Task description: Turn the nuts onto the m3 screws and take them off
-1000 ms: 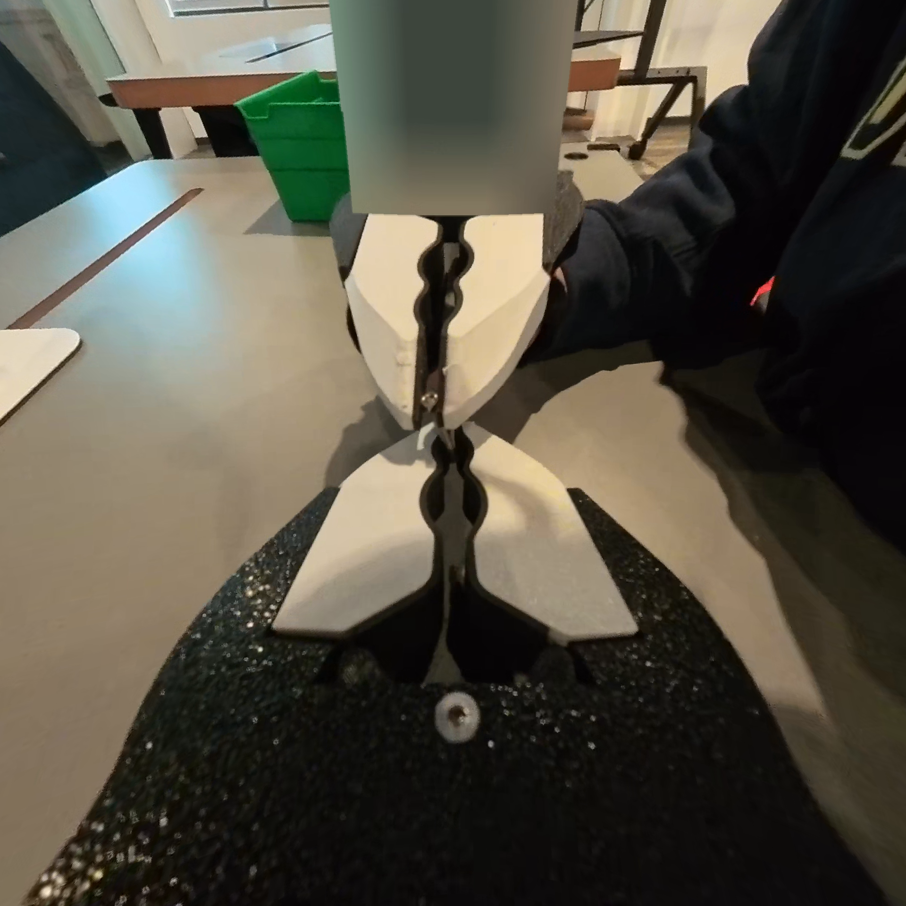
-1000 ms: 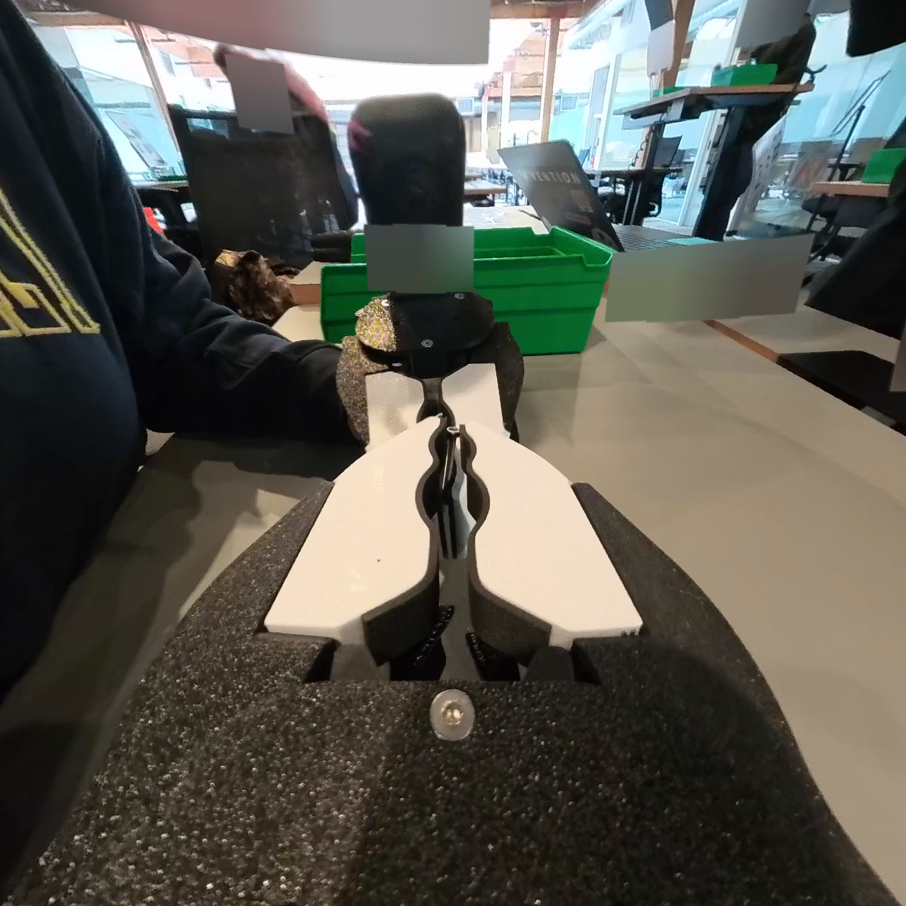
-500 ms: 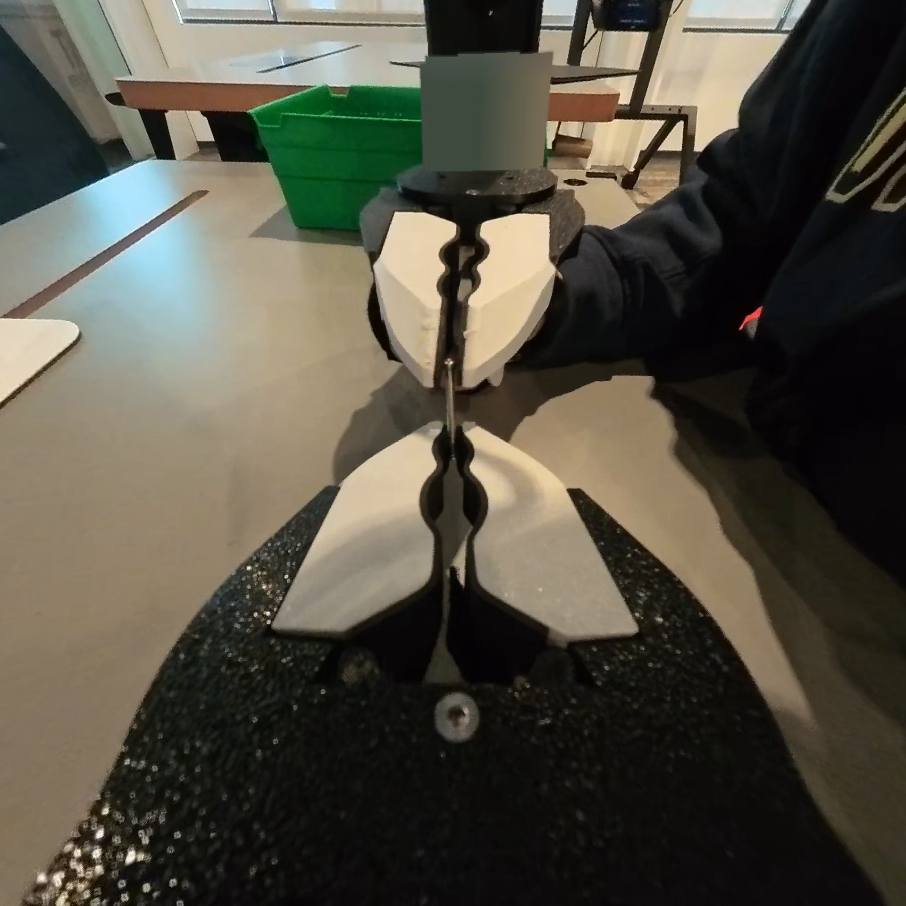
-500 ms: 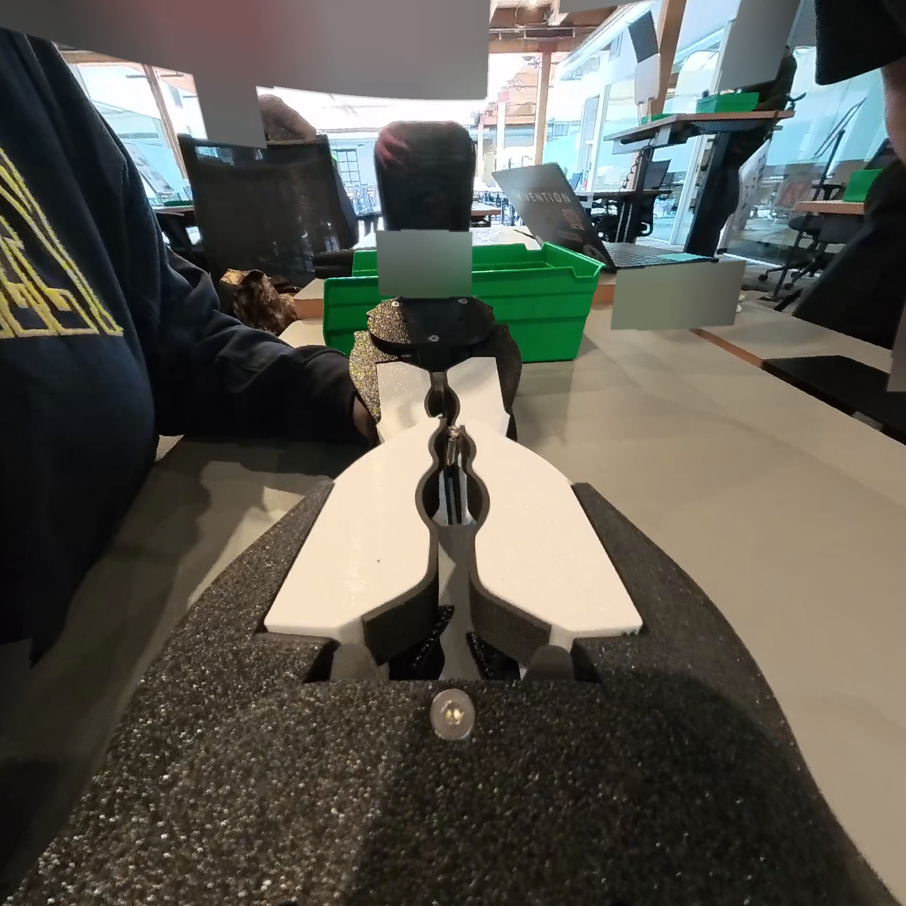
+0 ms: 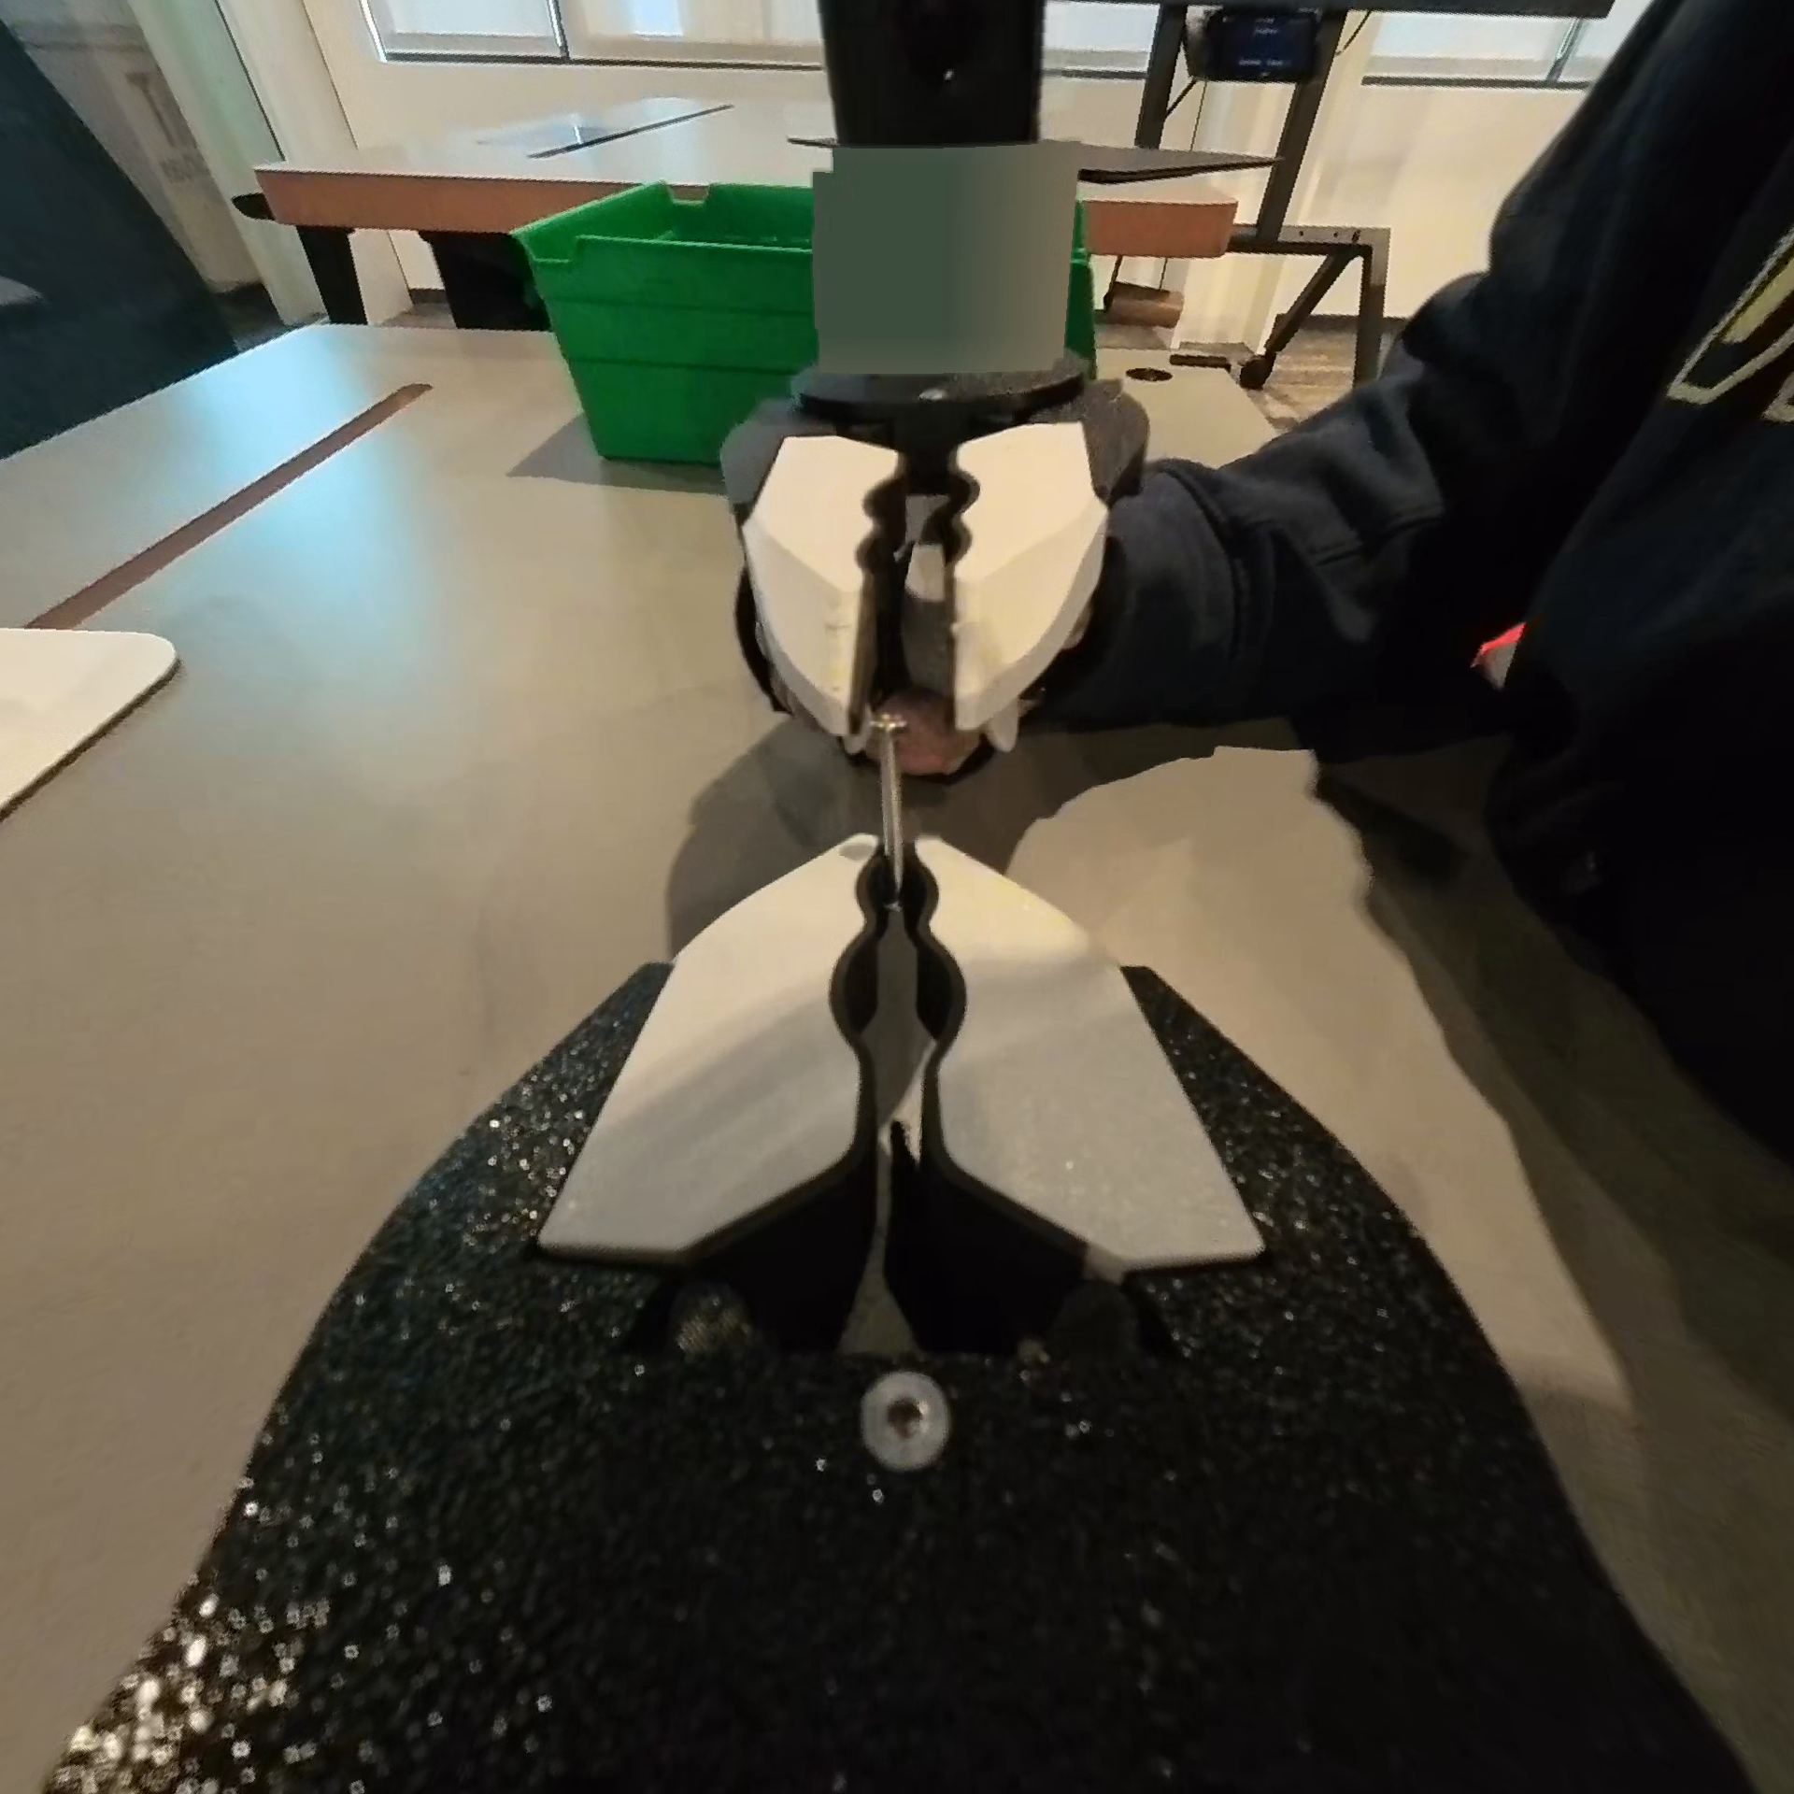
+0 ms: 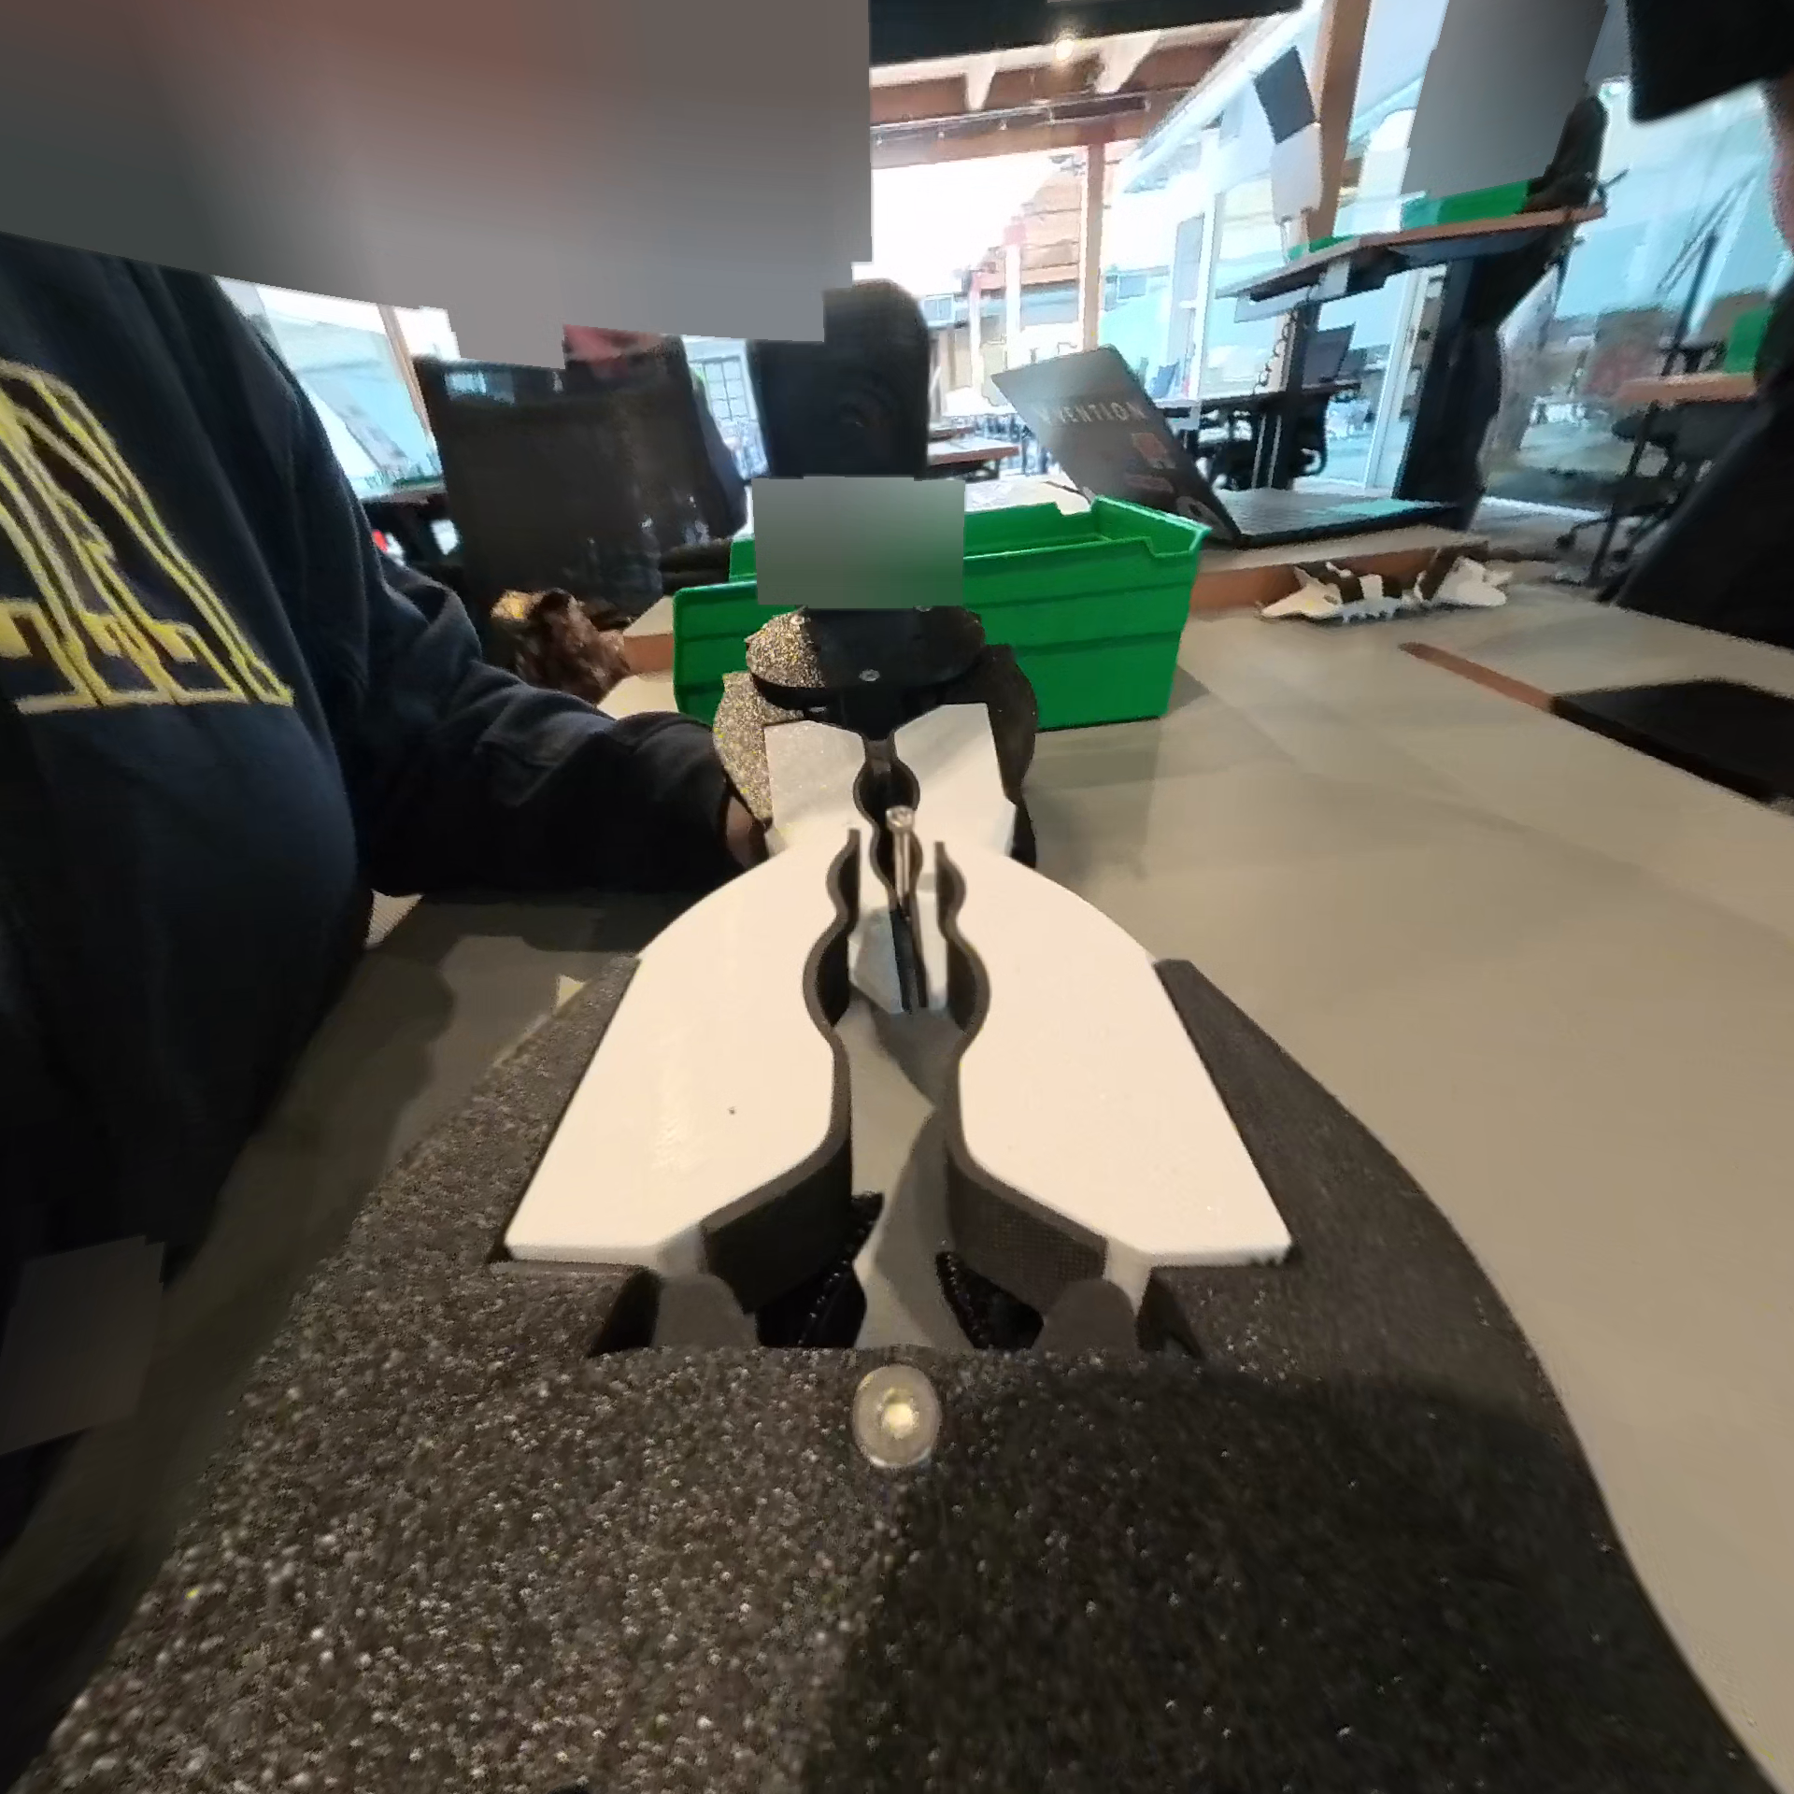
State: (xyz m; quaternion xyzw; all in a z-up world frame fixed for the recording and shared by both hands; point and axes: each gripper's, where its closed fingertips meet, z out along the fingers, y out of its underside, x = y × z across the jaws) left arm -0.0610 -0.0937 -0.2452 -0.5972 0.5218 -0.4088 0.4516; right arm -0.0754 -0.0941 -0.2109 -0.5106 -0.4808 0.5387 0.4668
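Left gripper (image 5: pixel 891 854) pinched narrow on a thin threaded steel m3 screw (image 5: pixel 890 801), white fingertips (image 5: pixel 956 879) pressing its lower end, shaft jutting forward and up above the table. Small bright nut (image 5: pixel 888 723) at the far end of the shaft, level with the tips of the right gripper (image 5: pixel 917 723) and just beside one of its pads; contact cannot be told. Right gripper (image 6: pixel 898 845) spread wide, dark wavy pad edges standing clear on both sides of the shaft, nothing in its grasp.

Grippers facing each other tip to tip over a smooth matte grey table (image 5: pixel 291 825). Open tabletop to the left of the pair and in front; a dark sleeve (image 5: pixel 1311 602) crowding the right side. Rounded corner of a flat white board (image 5: pixel 58 680) at the left edge, well apart. Ribbed green plastic bin (image 5: pixel 670 320) behind the grippers, near the far edge, beside a narrow brown inlay strip (image 5: pixel 223 505) running away across the surface.

Fingers smooth white shells with black scalloped liners; bodies coarse black, speckled and glittery, each with a round metal fastener (image 5: pixel 905 1425) on the centreline.
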